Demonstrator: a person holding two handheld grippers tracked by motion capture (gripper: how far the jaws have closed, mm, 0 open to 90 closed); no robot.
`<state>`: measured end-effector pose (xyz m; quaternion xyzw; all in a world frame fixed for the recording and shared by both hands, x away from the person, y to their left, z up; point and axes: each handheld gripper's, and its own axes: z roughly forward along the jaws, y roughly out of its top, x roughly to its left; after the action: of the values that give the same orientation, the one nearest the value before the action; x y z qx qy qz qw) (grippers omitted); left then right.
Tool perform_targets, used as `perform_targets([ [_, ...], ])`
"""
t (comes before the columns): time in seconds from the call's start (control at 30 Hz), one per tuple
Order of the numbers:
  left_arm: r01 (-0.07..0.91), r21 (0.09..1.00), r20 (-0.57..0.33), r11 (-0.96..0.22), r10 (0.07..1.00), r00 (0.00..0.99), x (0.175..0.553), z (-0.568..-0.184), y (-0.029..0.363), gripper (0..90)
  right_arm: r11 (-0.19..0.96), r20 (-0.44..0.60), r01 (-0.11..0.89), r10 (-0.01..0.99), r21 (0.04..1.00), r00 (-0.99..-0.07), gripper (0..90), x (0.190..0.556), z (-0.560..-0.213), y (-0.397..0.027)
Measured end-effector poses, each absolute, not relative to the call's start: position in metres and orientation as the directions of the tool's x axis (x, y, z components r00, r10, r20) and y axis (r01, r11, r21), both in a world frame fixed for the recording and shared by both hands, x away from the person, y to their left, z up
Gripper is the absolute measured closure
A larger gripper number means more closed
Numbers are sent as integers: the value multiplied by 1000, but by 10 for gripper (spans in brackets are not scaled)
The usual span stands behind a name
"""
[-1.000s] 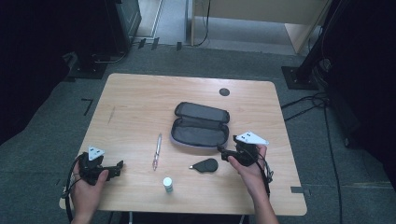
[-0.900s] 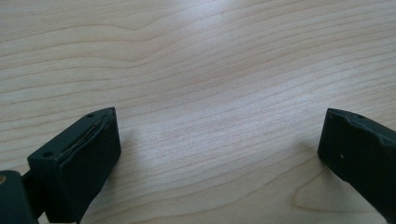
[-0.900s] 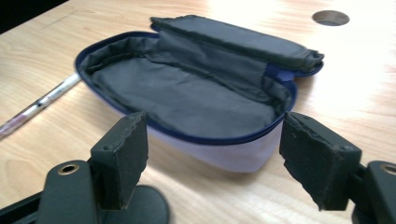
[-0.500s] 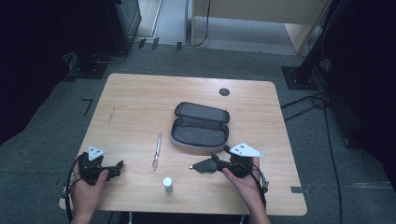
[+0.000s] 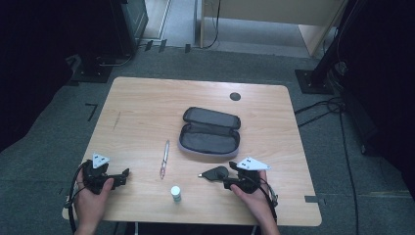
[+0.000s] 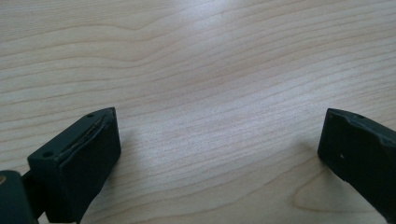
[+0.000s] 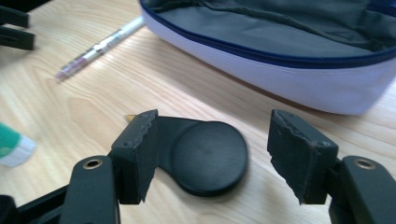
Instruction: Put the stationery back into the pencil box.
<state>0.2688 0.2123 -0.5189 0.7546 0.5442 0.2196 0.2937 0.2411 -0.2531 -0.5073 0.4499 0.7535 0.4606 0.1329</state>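
So, the right hand-held gripper [image 5: 226, 179] is parked at the desk's [image 5: 147, 103] 5 o'clock area, jaws apart with the flat black teardrop-shaped thing [image 7: 205, 154] sitting between them. The jaws have just been closing and then easing open a bit, and no pad is seen pressing on it yet: one pad looks close to its narrow end, while a clear gap is left on the other side.

The black thing lies flat on the desk just at 6 o'clock of the open pencil case [image 5: 210, 131], with the pen [image 5: 165, 159] out toward its 9 o'clock and the small green-and-white tube [image 5: 175, 194] down near the front edge. The left hand-held gripper [image 5: 120, 176] rests at the desk's 7 o'clock corner, jaws wide apart over bare wood, nothing between them.

What could go sideways, as a guess:
- The thing is thin and flat, so the pads could skate over its top instead of catching the edges, and it'd just be shoved along the desk.
- An off-centre squeeze on the rounded end could make it pop out sideways, maybe into the case wall.
- If it's lifted by the narrow end only, it could swing or drop.

Hard to make out: what the black thing actually is can't be told. Its tip is hidden behind one jaw in the right gripper view, and the tube is cut off at that view's edge.
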Motion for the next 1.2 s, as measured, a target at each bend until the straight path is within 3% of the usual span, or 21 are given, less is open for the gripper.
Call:
perform_targets([
  [0.67,692,682,12,-235,950,311,269,-519,212,0,156,244,467,687,870,-685,471,205,-489,-198],
  [1.2,692,682,13,-238,950,313,269,-519,213,0,138,277,438,599,888,-751,534,187,-478,-181],
])
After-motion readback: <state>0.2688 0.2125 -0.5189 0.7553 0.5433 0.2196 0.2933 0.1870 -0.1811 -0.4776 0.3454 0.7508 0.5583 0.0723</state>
